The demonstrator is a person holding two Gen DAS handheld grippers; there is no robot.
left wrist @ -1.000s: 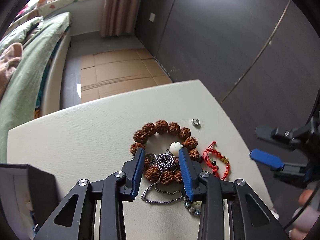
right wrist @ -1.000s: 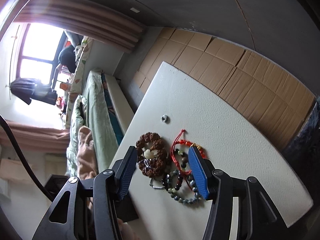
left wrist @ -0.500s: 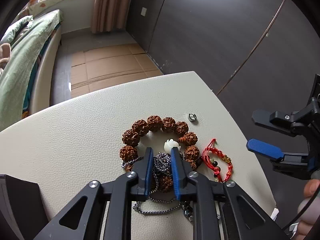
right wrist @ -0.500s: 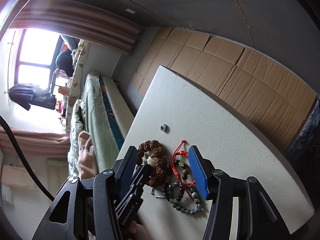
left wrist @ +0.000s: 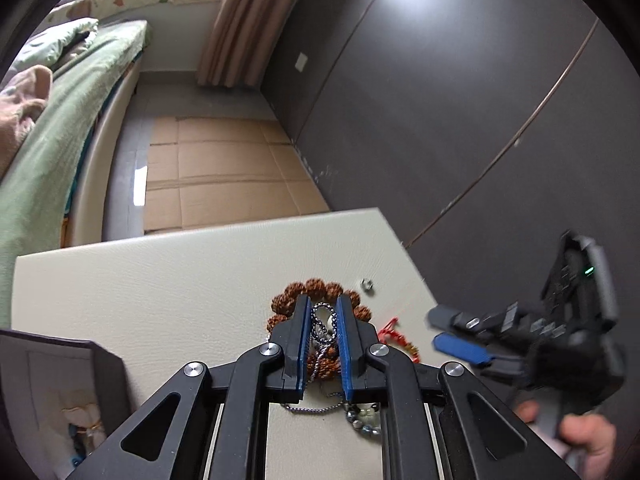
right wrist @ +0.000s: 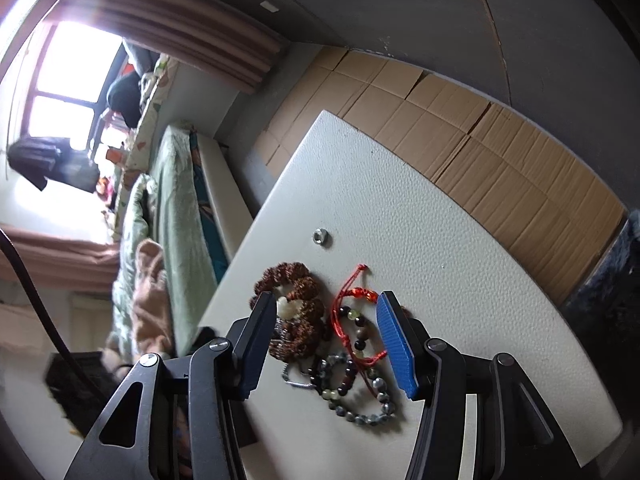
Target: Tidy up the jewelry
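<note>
My left gripper point(left wrist: 322, 312) is shut on a silver ball-chain necklace point(left wrist: 320, 326) and holds it just above a brown rudraksha bead bracelet point(left wrist: 316, 288) on the cream table point(left wrist: 160, 288). The chain's tail point(left wrist: 312, 409) trails on the table. My right gripper point(right wrist: 326, 312) is open and empty above the pile: the brown bracelet point(right wrist: 298, 280), a red cord bracelet point(right wrist: 352, 292) and grey bead bracelets point(right wrist: 360, 408). It also shows in the left wrist view point(left wrist: 448, 328).
A small metal ring point(left wrist: 367, 284) lies on the table beyond the bracelets, also seen in the right wrist view point(right wrist: 321, 236). A dark open jewelry box point(left wrist: 60, 392) stands at the near left. A bed point(left wrist: 60, 120) and cardboard floor sheets point(left wrist: 216, 176) lie beyond.
My left gripper has closed on the silver chain and lifted it off the brown bracelet. The right gripper has stayed open and shifted slightly.
</note>
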